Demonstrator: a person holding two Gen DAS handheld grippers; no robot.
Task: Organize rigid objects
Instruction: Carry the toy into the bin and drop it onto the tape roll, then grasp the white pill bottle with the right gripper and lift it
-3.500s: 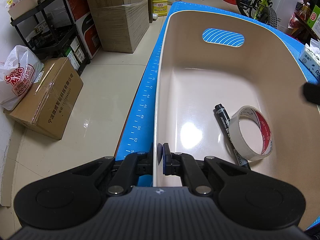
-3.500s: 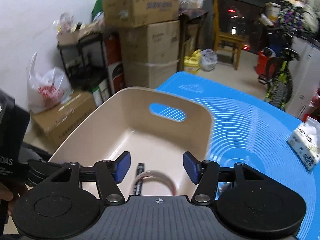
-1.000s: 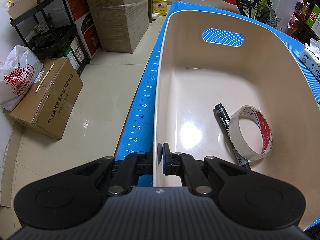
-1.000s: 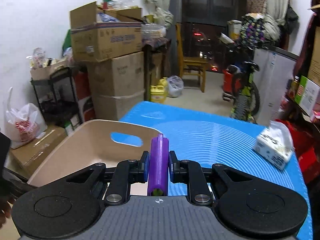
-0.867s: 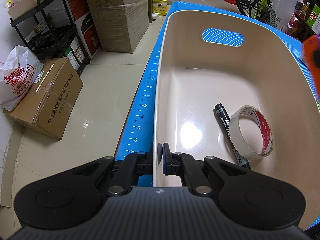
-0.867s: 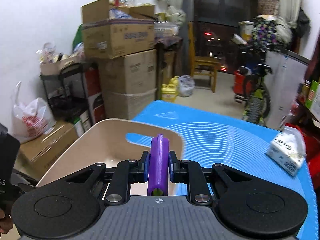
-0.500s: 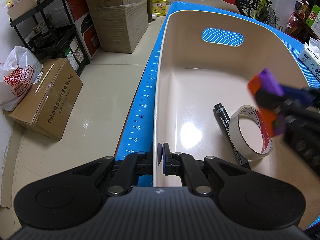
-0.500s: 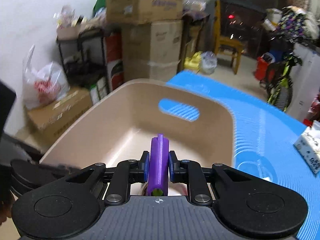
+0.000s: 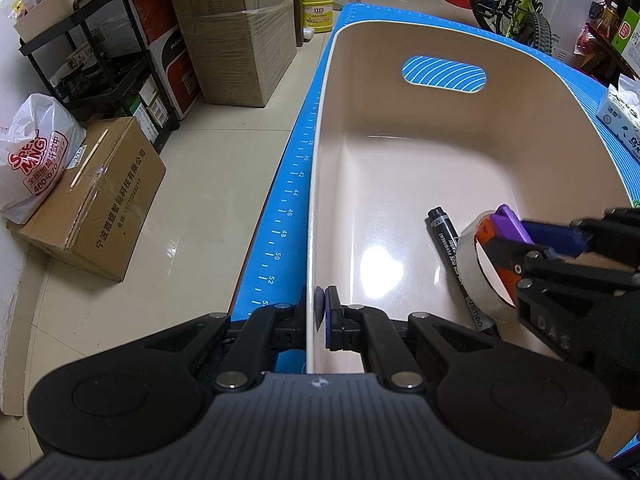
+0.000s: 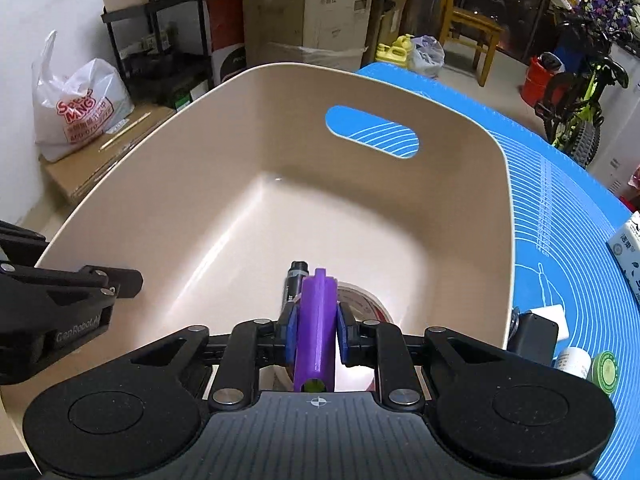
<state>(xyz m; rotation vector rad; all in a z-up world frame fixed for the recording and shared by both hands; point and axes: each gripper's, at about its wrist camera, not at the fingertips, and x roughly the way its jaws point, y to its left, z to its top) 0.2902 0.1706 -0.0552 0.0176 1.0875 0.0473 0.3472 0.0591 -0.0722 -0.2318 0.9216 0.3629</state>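
While glossy beige tub point(image 10: 496, 216) holds tape roll point(image 10: 366, 300), ribbed purple block point(image 10: 316, 320).

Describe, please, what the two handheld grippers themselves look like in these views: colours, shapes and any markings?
Both are matte black plastic. The left gripper and the right gripper each have a ribbed body with a small crosshair mark, two round domed housings, angular linkage arms with silver screw heads, and blue finger pads. Seen side-on from the right wrist view, the left gripper carries pale "GenRobot.AI" lettering. No cables or sleeves show.

Black ribbed hand-held gripper point(image 10: 316, 332), blue pads point(image 10: 291, 334), silver screws
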